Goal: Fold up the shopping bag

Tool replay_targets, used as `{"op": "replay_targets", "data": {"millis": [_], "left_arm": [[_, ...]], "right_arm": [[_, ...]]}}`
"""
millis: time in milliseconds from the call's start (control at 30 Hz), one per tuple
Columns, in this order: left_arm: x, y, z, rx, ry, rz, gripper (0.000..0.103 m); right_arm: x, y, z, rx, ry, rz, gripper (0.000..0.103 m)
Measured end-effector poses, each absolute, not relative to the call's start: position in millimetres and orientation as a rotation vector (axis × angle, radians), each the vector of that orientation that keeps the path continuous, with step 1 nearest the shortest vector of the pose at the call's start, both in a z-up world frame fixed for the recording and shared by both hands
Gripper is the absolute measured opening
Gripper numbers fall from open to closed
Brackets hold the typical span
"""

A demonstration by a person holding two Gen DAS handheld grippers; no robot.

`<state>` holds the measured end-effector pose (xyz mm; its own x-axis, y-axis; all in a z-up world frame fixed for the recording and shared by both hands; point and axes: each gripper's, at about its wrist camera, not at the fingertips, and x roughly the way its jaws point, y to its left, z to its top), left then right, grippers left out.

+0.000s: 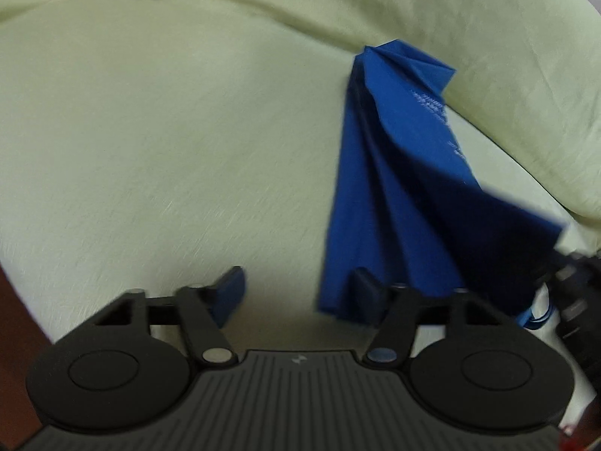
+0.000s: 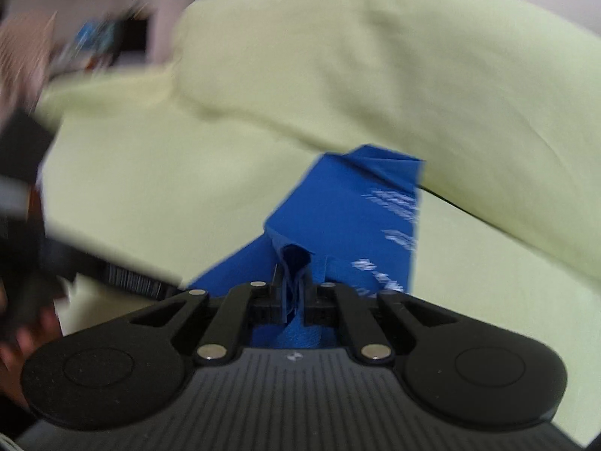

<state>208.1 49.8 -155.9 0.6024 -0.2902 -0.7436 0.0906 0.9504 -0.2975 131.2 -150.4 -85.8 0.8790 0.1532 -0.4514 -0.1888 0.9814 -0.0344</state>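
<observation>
Wide stretch of pale green sheet (image 1: 150,143) lying bare to the left of the blue shopping bag (image 1: 394,195) — open room there, bounded at the far side and the right by a raised fold of green bedding (image 1: 507,56). Dark reddish-brown edge at the lower left corner of the left wrist view, where the sheet ends.

Bag gathered into long pleats, fanned narrow at the far end and wider toward the cameras, far tip folded over just against the bedding fold. Thin matte fabric with sharp creases; white print along its right side, too blurred to read. Blue handle loops poking out at the near right corner, partly cut off by dark hardware at the frame edge.

Left gripper (image 1: 296,289) spread wide with nothing between the jaws; blue-padded left finger clear over bare sheet, right finger overlapping the bag's near left edge, contact there not certain. Right gripper (image 2: 293,293) clamped on the bunched near end of the bag (image 2: 338,218), layered fabric edges pinched between the black fingers and more blue showing below them.

Whole right wrist view smeared by motion blur. At its left edge — a hand (image 2: 22,323) and black gear with a ribbed strip, only partly in frame; behind, a blurred pale wall and coloured shapes too vague to name.
</observation>
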Motion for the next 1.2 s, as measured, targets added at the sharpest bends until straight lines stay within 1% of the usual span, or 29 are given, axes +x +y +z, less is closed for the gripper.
{"op": "replay_targets", "data": {"millis": [33, 167, 200, 300, 367, 400, 433, 500, 533, 567, 633, 700, 733, 767, 833, 967, 1000, 1033, 1133, 1200], "left_arm": [[208, 45, -156, -0.228, 0.895, -0.24, 0.008], [203, 29, -155, -0.14, 0.876, -0.237, 0.008], [201, 27, -154, -0.124, 0.872, -0.238, 0.008], [195, 23, -153, -0.138, 0.879, -0.263, 0.009], [189, 20, -151, -0.162, 0.882, -0.296, 0.012], [185, 17, -149, -0.16, 0.877, -0.303, 0.012], [180, 14, -145, -0.153, 0.861, -0.305, 0.012], [170, 10, -133, -0.147, 0.82, -0.311, 0.012], [165, 9, -126, -0.152, 0.795, -0.321, 0.012], [161, 6, -118, -0.155, 0.764, -0.338, 0.012], [157, -3, -102, -0.129, 0.701, -0.373, 0.012], [156, -21, -90, -0.054, 0.644, -0.425, 0.014], [157, -33, -86, -0.015, 0.621, -0.458, 0.018], [159, -45, -87, 0.026, 0.614, -0.495, 0.026], [164, -69, -97, 0.113, 0.627, -0.558, 0.037], [191, -97, -153, 0.27, 0.78, -0.499, 0.038], [199, -100, -167, 0.282, 0.802, -0.46, 0.04], [202, -96, -172, 0.271, 0.785, -0.436, 0.045], [203, -75, -169, 0.195, 0.805, -0.371, 0.047], [202, -61, -165, 0.108, 0.826, -0.316, 0.054]], "right_arm": [[129, -166, -80, -0.015, 0.433, 0.137, 0.003], [97, -227, -70, 0.162, 0.37, -0.107, 0.003], [90, -244, -72, 0.202, 0.382, -0.172, 0.003], [77, -287, -94, 0.284, 0.528, -0.304, 0.003], [73, -304, -112, 0.306, 0.669, -0.33, 0.003], [68, -310, -118, 0.327, 0.697, -0.355, 0.005], [63, -313, -119, 0.34, 0.713, -0.371, 0.013], [51, -309, -114, 0.317, 0.685, -0.397, 0.021], [45, -301, -108, 0.264, 0.651, -0.406, 0.027], [43, -291, -101, 0.176, 0.606, -0.41, 0.03], [46, -274, -87, -0.013, 0.497, -0.392, 0.03], [52, -257, -81, -0.128, 0.435, -0.332, 0.029], [55, -250, -81, -0.167, 0.413, -0.294, 0.03], [58, -246, -83, -0.181, 0.412, -0.236, 0.026], [73, -242, -97, -0.176, 0.478, -0.151, 0.026], [95, -262, -137, -0.066, 0.645, -0.197, 0.025], [94, -269, -144, -0.037, 0.659, -0.213, 0.026], [90, -275, -146, -0.015, 0.635, -0.213, 0.029], [90, -279, -143, -0.037, 0.657, -0.216, 0.034], [81, -281, -138, -0.012, 0.661, -0.211, 0.039]]}}
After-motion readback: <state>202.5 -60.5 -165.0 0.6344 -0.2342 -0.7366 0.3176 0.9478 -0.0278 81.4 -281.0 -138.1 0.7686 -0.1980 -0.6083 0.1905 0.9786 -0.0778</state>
